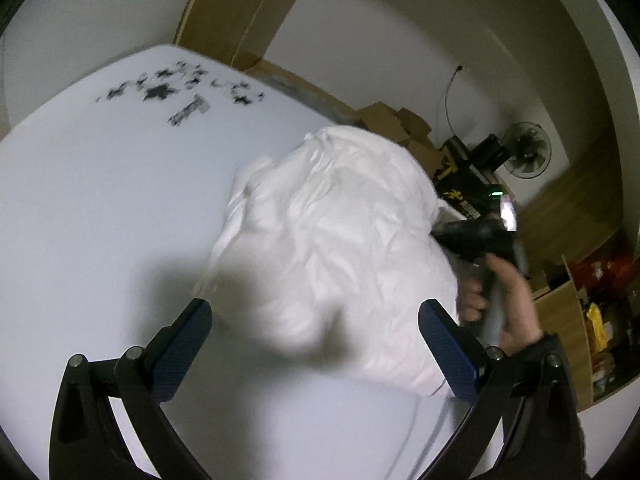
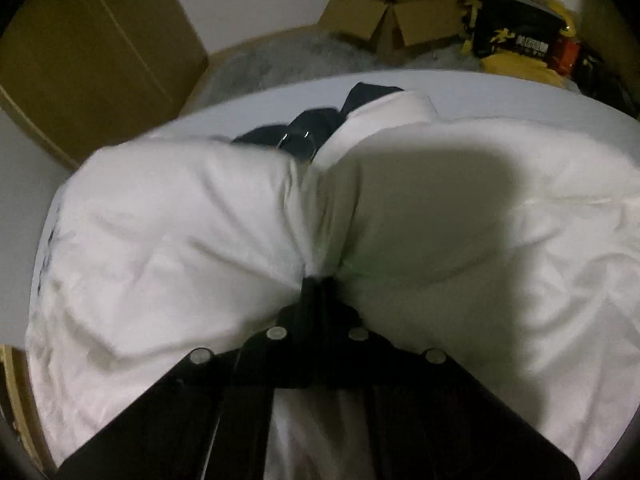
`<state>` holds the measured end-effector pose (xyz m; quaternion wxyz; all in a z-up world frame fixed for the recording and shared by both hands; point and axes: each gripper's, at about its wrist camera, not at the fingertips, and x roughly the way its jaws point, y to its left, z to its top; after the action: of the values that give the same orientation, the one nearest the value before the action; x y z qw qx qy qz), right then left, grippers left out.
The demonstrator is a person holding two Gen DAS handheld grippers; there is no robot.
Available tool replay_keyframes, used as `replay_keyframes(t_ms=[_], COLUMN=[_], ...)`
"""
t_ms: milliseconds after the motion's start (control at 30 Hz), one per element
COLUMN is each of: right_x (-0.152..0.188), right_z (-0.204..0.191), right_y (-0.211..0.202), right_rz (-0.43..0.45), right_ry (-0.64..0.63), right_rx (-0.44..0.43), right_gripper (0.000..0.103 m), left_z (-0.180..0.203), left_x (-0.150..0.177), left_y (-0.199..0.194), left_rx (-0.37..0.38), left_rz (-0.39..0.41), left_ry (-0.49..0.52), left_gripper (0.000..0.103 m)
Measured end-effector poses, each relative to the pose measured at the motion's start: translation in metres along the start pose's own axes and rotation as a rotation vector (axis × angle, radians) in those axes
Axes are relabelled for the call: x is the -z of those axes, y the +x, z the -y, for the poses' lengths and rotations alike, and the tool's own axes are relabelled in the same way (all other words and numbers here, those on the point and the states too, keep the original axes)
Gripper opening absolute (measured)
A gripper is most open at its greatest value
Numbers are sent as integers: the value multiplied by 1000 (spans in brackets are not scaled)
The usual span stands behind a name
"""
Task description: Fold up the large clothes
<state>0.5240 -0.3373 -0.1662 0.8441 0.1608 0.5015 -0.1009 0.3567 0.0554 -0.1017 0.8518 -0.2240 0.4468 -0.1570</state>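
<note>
A large white garment [image 1: 340, 232] lies bunched on the white table [image 1: 100, 208]. My left gripper [image 1: 316, 332] is open above its near edge, one finger on each side, holding nothing. My right gripper [image 2: 320, 280] is shut on a pinched fold of the white garment [image 2: 180, 232], which puffs up on both sides of it. In the left wrist view the right gripper [image 1: 480, 240] shows at the garment's right side, held by a hand. A dark garment [image 2: 320, 124] lies past the white one near the table's far edge.
Black ink marks [image 1: 176, 92] are on the far part of the table. Cardboard boxes [image 2: 392, 24] and a yellow and black box [image 2: 516, 36] lie on the floor beyond. A fan [image 1: 526, 150] stands by the wall. A wooden shelf [image 1: 576, 336] is at the right.
</note>
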Motion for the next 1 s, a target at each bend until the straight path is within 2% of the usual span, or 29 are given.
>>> replay_keyframes(t_ms=[100, 167, 200, 233, 300, 367, 400, 467, 533, 567, 633, 700, 800, 833, 867, 933, 1000], right_x=[38, 72, 89, 99, 105, 106, 110, 126, 141, 148, 146, 147, 158, 162, 161, 154, 150], right_z=[1, 2, 3, 8, 10, 7, 8, 4, -5, -6, -10, -15, -15, -15, -20, -20, -11], right_y=[-51, -57, -45, -33, -20, -20, -29, -53, -47, -24, -6, -9, -20, -5, 5, 15, 10], right_rz=[124, 103, 57, 57, 106, 99, 85, 120, 64, 8, 77, 56, 26, -6, -2, 32, 25], right_ry=[-28, -30, -28, -32, -74, -87, -52, -36, -72, -81, -137, -139, -80, -89, -107, -108, -37], right_rx=[-36, -56, -52, -57, -49, -37, -44, -113, -67, -54, -13, 13, -28, -25, -17, -49, -131], right_gripper=[1, 1, 1, 0, 0, 0, 0, 0, 0, 0, 0, 0, 0, 0, 0, 0, 8], left_z=[-17, -26, -28, -28, -26, -25, -26, -33, -40, -43, -40, -38, -43, -46, -50, -54, -54], left_x=[9, 14, 17, 18, 22, 28, 29, 30, 28, 26, 26, 27, 28, 26, 25, 24, 25], left_y=[0, 3, 4, 9, 11, 6, 4, 2, 5, 9, 9, 4, 2, 4, 8, 13, 16], left_rx=[20, 18, 18, 20, 53, 71, 71, 49, 34, 40, 72, 87, 74, 77, 87, 132, 205], left_rz=[-14, -21, -27, -46, -67, -68, -63, -56, -61, -76, -90, -84, -75, -83, -104, -147, -177], left_ry=[-51, -88, -98, -116, -140, -132, -123, -131, -175, -205, -226, -212, -218, -232, -260, -306, -325], left_gripper=[103, 103, 103, 103, 103, 103, 103, 103, 103, 103, 103, 103, 103, 103, 103, 103, 103])
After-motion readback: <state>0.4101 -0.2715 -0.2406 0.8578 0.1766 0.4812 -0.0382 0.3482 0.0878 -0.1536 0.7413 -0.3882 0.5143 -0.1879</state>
